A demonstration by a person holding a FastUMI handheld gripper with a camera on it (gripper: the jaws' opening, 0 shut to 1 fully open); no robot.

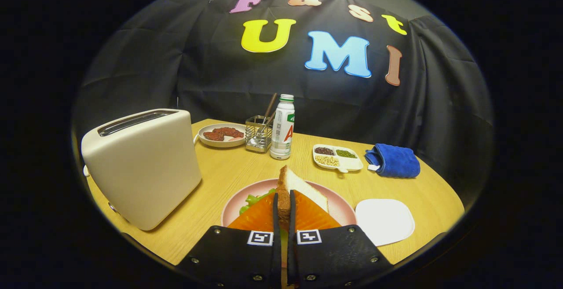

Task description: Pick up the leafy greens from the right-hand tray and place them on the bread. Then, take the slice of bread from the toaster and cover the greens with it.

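Gripper (284,212) clamped narrow on a slice of white bread with brown crust (294,188), both fingers pressing its sides, held upright on edge above a round pink plate (343,207) near the front edge of the light wooden desk (228,174). Leafy greens (254,201) lying on the plate just left of the fingers. Cream toaster (143,166) at the desk's left edge. Empty white square tray (385,221) just right of the plate. Folded blue cloth (393,161) toward the right edge.

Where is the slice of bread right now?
The slice of bread stands on edge, pinched between the gripper fingers, above the pink plate with leafy greens, right of the toaster.
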